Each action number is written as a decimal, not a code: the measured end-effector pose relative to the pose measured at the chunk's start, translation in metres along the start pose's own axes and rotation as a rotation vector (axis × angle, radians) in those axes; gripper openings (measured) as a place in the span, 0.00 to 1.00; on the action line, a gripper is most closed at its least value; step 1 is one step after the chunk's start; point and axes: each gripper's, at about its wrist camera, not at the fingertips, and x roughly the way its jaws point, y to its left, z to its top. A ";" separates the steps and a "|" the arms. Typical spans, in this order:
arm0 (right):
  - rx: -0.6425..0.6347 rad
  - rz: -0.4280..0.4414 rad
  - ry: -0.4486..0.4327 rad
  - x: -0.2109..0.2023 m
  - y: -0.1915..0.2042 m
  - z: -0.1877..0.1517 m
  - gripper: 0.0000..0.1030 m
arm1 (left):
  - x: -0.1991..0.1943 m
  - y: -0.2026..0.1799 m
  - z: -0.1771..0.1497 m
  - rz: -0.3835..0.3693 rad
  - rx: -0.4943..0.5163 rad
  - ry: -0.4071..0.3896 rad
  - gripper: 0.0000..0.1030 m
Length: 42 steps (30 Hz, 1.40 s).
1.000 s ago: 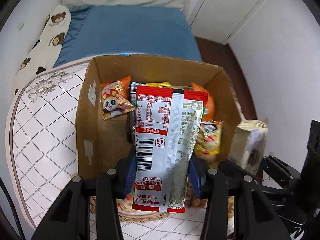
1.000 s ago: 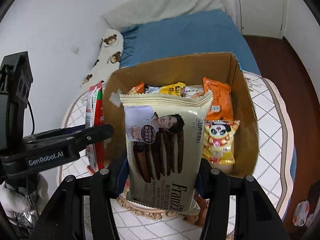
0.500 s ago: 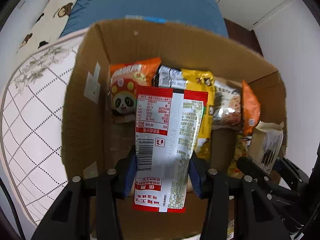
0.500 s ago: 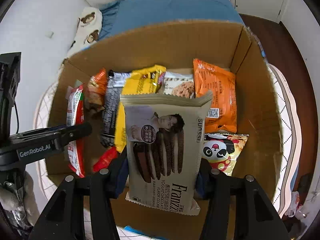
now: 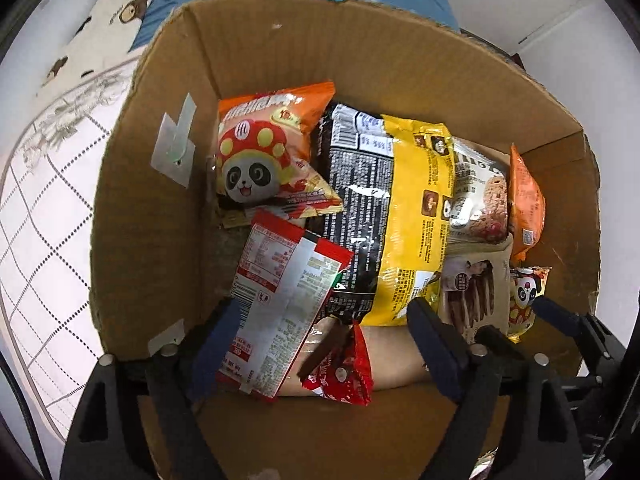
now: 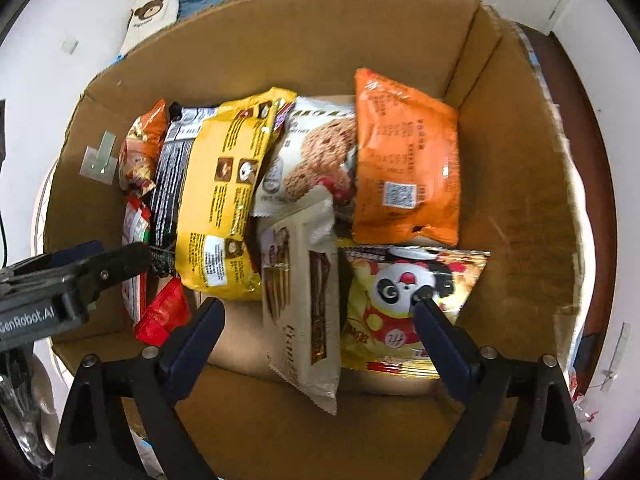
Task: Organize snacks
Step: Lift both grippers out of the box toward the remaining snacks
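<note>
Left gripper [image 5: 324, 320] just popped wide open; the red-and-white packet [image 5: 280, 304] leans loose against its left finger inside the cardboard box [image 5: 152, 200]. Right gripper [image 6: 316, 312] also just opened, cream biscuit pack [image 6: 304, 312] lying free between its fingers. Only the right view shows the orange bag [image 6: 404, 160] fully.

All the packets sit inside the box [image 6: 520, 240]. From the cookie packet [image 6: 304, 168]: wafer pack [image 6: 300, 300] at 6 o'clock, puffed bag [image 6: 404, 160] at 3, long pack [image 6: 224, 192] at 9 and overlapping it.
</note>
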 end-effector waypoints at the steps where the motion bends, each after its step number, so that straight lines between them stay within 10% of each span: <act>1: -0.002 -0.007 -0.012 -0.003 -0.002 -0.001 0.94 | -0.003 -0.001 -0.002 0.020 0.006 -0.018 0.83; 28: -0.057 -0.073 -0.416 -0.160 0.012 -0.117 0.94 | -0.147 -0.021 -0.138 0.069 0.086 -0.476 0.83; 42: -0.050 -0.028 -0.553 -0.223 0.026 -0.185 0.94 | -0.194 -0.031 -0.204 0.025 0.111 -0.581 0.83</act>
